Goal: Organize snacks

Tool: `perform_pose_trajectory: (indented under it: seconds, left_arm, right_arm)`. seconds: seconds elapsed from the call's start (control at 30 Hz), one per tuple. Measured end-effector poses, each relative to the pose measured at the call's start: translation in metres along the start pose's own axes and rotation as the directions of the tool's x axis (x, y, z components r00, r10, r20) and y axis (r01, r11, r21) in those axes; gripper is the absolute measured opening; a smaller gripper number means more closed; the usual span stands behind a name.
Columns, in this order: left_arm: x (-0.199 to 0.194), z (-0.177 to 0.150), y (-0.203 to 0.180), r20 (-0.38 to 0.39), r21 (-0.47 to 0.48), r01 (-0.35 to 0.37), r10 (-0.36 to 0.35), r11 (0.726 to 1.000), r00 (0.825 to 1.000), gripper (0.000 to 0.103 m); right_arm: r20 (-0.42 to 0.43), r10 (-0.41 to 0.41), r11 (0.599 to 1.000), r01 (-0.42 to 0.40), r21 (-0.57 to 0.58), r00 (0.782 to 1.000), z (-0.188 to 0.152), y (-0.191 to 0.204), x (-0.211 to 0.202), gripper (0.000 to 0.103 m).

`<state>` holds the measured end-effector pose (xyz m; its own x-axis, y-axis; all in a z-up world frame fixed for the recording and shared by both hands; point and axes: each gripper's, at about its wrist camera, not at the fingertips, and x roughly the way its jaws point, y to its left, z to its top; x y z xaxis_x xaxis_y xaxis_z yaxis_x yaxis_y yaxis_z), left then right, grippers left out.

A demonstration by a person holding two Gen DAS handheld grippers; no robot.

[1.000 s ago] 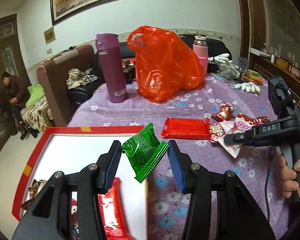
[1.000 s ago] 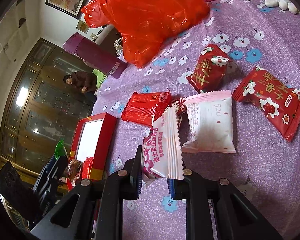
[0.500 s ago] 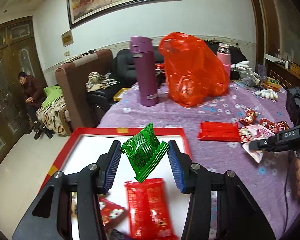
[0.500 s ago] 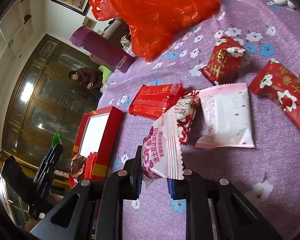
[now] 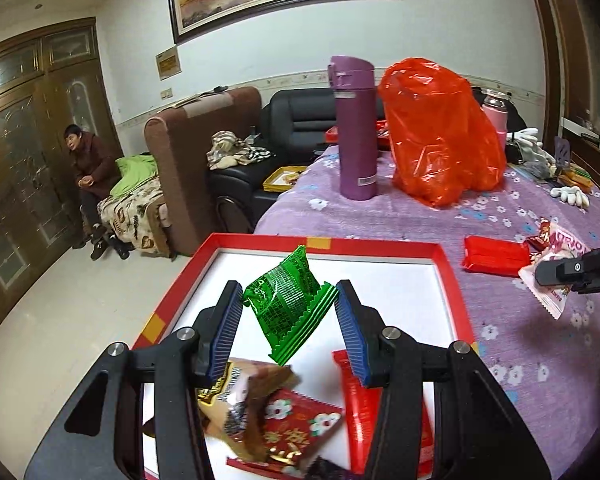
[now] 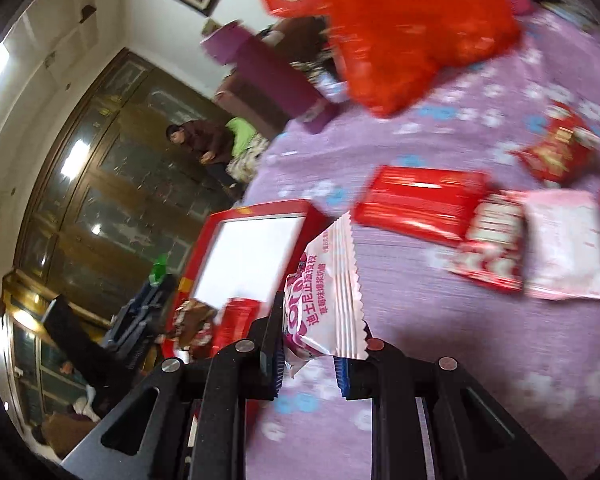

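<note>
My left gripper [image 5: 289, 320] is shut on a green snack packet [image 5: 286, 304] and holds it above the red box with a white floor [image 5: 380, 246]. Several snacks lie in the box's near end, among them a red flowered packet [image 5: 296, 432] and a long red bar [image 5: 360, 400]. My right gripper [image 6: 308, 364] is shut on a white and pink snack packet [image 6: 328, 300] above the purple flowered cloth [image 6: 440, 340], right of the box [image 6: 204, 248]. It also shows in the left wrist view [image 5: 552, 288].
On the cloth lie a flat red pack [image 6: 420, 200], a pink-white packet [image 6: 564, 244] and small red packets [image 6: 556, 152]. A purple flask [image 5: 356, 128], an orange plastic bag [image 5: 440, 128] and a pink bottle [image 5: 496, 116] stand at the back. A person [image 5: 88, 160] sits by the cabinets.
My left gripper has moved left and back over the box with the green packet. My right gripper has lifted the white and pink packet and swung toward the box.
</note>
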<state>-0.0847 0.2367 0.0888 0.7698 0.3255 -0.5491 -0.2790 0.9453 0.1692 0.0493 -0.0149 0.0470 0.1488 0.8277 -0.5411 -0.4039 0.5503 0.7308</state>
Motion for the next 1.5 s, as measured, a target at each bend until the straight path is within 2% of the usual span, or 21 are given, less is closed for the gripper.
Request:
perform_pose_trajectory:
  seconds: [0.2, 0.4, 0.5, 0.83, 0.93, 1.0, 1.07, 1.17, 1.5]
  left_arm:
    - [0.006, -0.005, 0.013, -0.015, -0.018, -0.016, 0.015, 1.000, 1.000, 0.047]
    - [0.012, -0.008, 0.020, -0.026, -0.030, -0.022, 0.021, 0.999, 0.999, 0.047]
    - [0.015, -0.010, 0.023, -0.032, -0.033, -0.028, 0.027, 0.999, 0.999, 0.047]
    - [0.024, -0.015, 0.024, -0.063, -0.036, -0.051, 0.048, 0.998, 0.997, 0.051]
    - [0.025, -0.015, 0.024, -0.077, -0.040, -0.058, 0.055, 0.998, 0.996, 0.061]
    - [0.024, -0.015, 0.022, -0.078, -0.039, -0.062, 0.059, 0.997, 0.995, 0.073]
    - [0.022, -0.014, 0.020, -0.076, -0.032, -0.072, 0.069, 0.997, 0.995, 0.077]
    - [0.019, -0.014, 0.016, -0.076, -0.016, -0.071, 0.069, 0.997, 0.995, 0.077]
    - [0.015, -0.012, -0.008, -0.086, 0.055, -0.061, 0.066, 0.997, 0.994, 0.078]
  right_arm:
    - [-0.036, 0.043, 0.997, -0.045, -0.061, 0.998, -0.001, 0.040, 0.031, 0.019]
    - [-0.062, 0.058, 0.992, -0.065, -0.104, 0.996, -0.007, 0.062, 0.057, 0.020]
    - [-0.046, 0.061, 0.988, -0.067, -0.141, 0.997, -0.013, 0.072, 0.065, 0.020]
    - [-0.058, 0.056, 0.980, -0.066, -0.186, 0.997, -0.028, 0.077, 0.082, 0.024]
    - [-0.036, 0.080, 0.981, -0.085, -0.172, 0.996, -0.026, 0.075, 0.073, 0.032]
    - [-0.013, 0.097, 0.982, -0.098, -0.160, 0.995, -0.024, 0.072, 0.066, 0.049]
    - [0.015, 0.104, 0.983, -0.100, -0.156, 0.994, -0.021, 0.068, 0.059, 0.050]
    - [0.050, 0.106, 0.987, -0.099, -0.127, 0.993, -0.017, 0.060, 0.048, 0.050]
    - [0.154, 0.040, 0.998, -0.031, -0.062, 0.987, -0.004, 0.027, -0.003, 0.053]
